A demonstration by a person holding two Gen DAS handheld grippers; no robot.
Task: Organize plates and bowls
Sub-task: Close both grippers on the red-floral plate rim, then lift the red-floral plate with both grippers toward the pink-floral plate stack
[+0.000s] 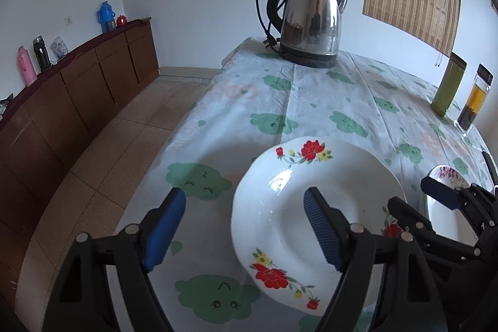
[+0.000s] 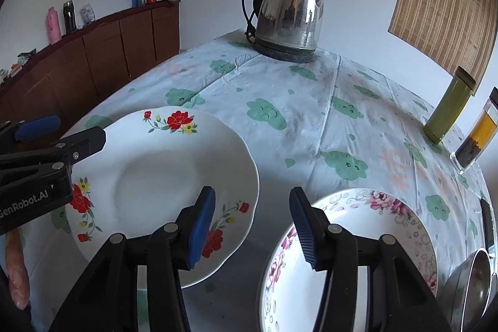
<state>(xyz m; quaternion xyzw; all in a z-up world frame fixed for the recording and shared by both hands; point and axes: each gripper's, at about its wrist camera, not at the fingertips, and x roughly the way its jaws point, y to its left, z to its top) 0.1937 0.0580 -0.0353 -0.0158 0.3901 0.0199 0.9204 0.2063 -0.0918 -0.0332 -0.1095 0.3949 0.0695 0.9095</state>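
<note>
Counted two flowered plates (image 2: 162, 176) (image 2: 358, 238), one steel kettle (image 2: 289, 11), one green canister (image 2: 448, 108), one tea bottle (image 2: 476, 136), two steel bowls (image 2: 467, 288).

— White plate (image 2: 162, 176), red and yellow flowers on the rim. Pink blooms and grey scrolls on the other plate (image 2: 389, 207).
— Pale cloth (image 2: 280, 83), green smiling clouds. Silver kettle (image 2: 291, 8), black handle. Blue pads (image 1: 165, 226), black frame.

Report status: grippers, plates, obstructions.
Left gripper open over white red-flowered plate. Right gripper open, empty, between it and pink-flowered plate. Steel kettle far back; nothing obstructing.
</note>
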